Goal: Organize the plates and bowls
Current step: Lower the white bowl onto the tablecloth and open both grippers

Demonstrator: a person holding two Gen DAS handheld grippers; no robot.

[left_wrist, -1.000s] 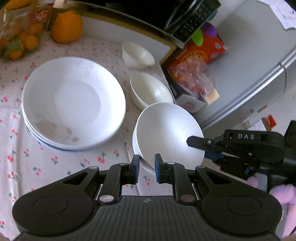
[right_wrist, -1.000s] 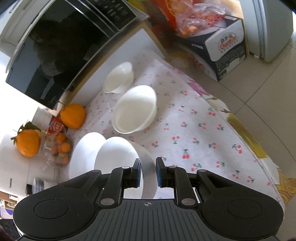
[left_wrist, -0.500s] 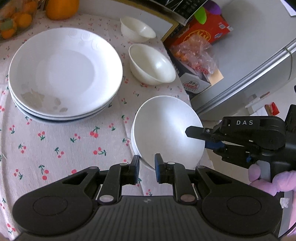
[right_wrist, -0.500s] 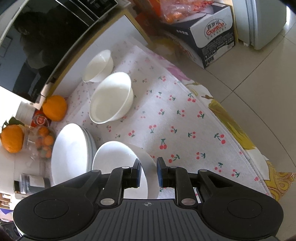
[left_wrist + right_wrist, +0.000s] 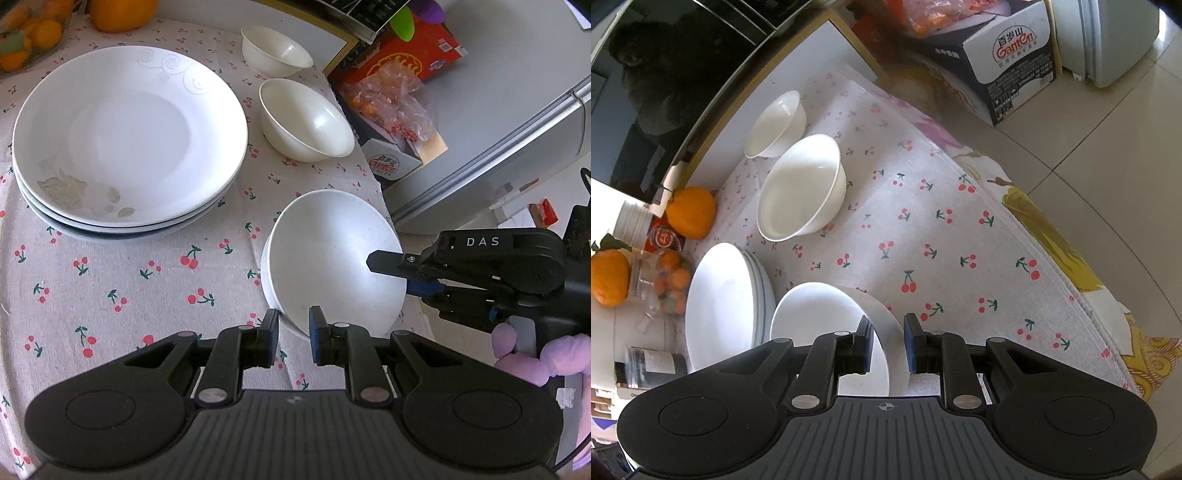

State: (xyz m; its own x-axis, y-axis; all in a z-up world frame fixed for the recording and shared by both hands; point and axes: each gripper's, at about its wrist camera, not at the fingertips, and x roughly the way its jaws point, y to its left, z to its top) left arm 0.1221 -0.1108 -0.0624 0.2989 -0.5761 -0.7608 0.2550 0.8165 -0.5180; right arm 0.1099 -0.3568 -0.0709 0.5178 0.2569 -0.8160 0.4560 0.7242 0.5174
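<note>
A large white bowl (image 5: 332, 254) hangs low over the cherry-print cloth (image 5: 129, 280) near the table's right edge; I cannot tell whether it touches. My left gripper (image 5: 293, 332) is shut on its near rim. My right gripper (image 5: 391, 275) comes in from the right and is shut on the right rim. In the right wrist view the same bowl (image 5: 820, 321) sits between the pads of my right gripper (image 5: 888, 343). A stack of white plates (image 5: 129, 129) lies to the left. A medium cream bowl (image 5: 306, 122) and a small cream bowl (image 5: 277, 51) stand behind.
Oranges (image 5: 690, 212) and a jar of small fruit (image 5: 668, 280) sit at the back by a dark appliance (image 5: 665, 74). A Ganten box (image 5: 1019, 59) and a snack bag stand on the floor beyond the table edge. A gloved hand (image 5: 535, 354) holds the right gripper.
Both grippers have sunk with the large bowl, which now hangs lower and closer to the cloth. The plates and the cream bowls have stayed in place.
</note>
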